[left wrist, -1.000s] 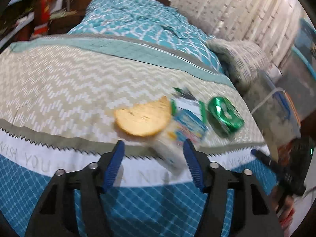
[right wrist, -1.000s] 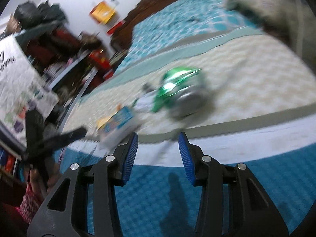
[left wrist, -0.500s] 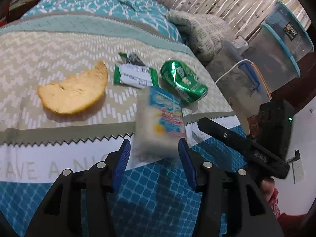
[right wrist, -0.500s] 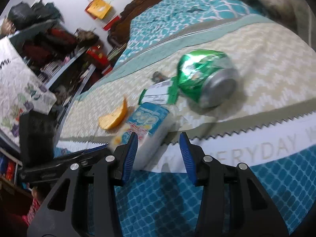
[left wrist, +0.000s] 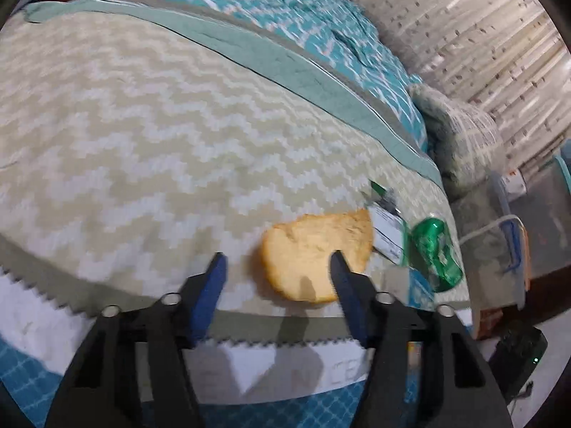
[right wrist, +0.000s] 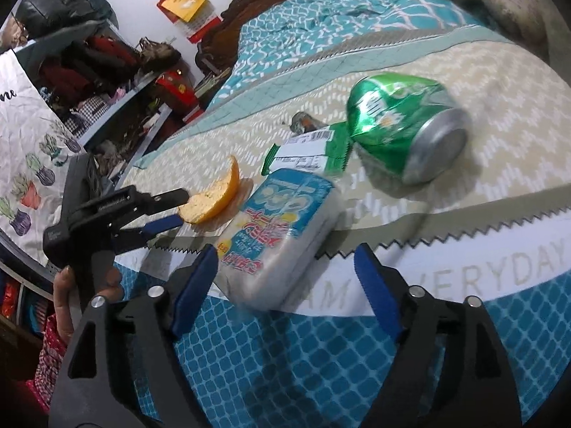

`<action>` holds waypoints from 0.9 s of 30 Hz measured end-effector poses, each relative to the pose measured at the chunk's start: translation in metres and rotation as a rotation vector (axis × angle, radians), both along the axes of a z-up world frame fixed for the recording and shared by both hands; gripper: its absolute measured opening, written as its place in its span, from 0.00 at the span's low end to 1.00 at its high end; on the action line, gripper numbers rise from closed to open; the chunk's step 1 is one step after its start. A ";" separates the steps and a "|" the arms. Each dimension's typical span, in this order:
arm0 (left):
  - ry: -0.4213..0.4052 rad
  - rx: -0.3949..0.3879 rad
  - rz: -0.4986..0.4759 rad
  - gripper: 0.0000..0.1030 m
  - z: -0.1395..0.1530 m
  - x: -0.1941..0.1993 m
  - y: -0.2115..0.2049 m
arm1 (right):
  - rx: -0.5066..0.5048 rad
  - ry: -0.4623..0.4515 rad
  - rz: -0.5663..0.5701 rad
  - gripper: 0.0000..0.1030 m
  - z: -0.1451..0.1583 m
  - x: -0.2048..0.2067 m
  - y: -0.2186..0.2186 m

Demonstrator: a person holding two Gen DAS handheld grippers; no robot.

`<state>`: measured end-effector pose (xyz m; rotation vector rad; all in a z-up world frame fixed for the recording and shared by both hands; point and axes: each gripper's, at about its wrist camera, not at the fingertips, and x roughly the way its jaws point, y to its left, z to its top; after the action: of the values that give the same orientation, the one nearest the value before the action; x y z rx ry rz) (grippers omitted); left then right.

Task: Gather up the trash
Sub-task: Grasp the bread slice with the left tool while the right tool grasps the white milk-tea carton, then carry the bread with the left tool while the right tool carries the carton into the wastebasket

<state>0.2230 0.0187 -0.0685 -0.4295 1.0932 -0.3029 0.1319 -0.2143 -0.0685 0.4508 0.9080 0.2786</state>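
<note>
Opening at this moment, the right gripper [right wrist: 285, 271] is seen with its jaws far wider apart than half a second ago, when they stood narrow at the pack's near end; the blue-and-white packet [right wrist: 282, 228] lies between them untouched, on the bedspread [right wrist: 464, 235] near its foot edge; a grasp on it is judged to be prepared, not yet made. The left gripper [left wrist: 278, 267], which framed that packet half a second ago, is now found at the bread slice [left wrist: 314, 253], jaws parted and opening slightly, nothing clamped; the slice is judged its target. The packet's long axis runs away from the right gripper, tilted toward the upper right, its far end pointing at the green wrapper [right wrist: 307, 149]; the green can [right wrist: 403, 125] lies on its side, its silver end turned toward the lower right.
</note>
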 end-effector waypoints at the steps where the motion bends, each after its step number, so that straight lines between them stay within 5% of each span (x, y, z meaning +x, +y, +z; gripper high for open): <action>1: -0.014 0.024 -0.002 0.48 0.001 0.001 -0.006 | -0.012 0.008 0.007 0.81 -0.001 0.004 0.004; 3: -0.022 0.057 -0.029 0.38 -0.002 0.003 -0.016 | -0.036 0.024 0.016 0.82 -0.004 0.010 0.010; 5: -0.007 0.061 -0.050 0.10 -0.007 0.003 -0.023 | -0.067 0.023 0.023 0.86 -0.006 0.015 0.018; 11: -0.001 -0.008 -0.096 0.06 -0.007 -0.017 -0.039 | -0.156 0.003 0.058 0.87 -0.006 0.017 0.035; 19: 0.011 -0.063 -0.139 0.06 -0.004 -0.043 -0.051 | -0.053 -0.034 0.042 0.42 0.008 -0.006 0.009; 27: -0.003 -0.117 -0.170 0.05 0.010 -0.070 -0.046 | 0.067 -0.080 -0.003 0.33 0.022 -0.046 -0.021</action>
<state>0.1530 -0.0269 -0.0588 -0.4405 1.1146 -0.5191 0.0861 -0.2348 -0.0461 0.4991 0.8215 0.3230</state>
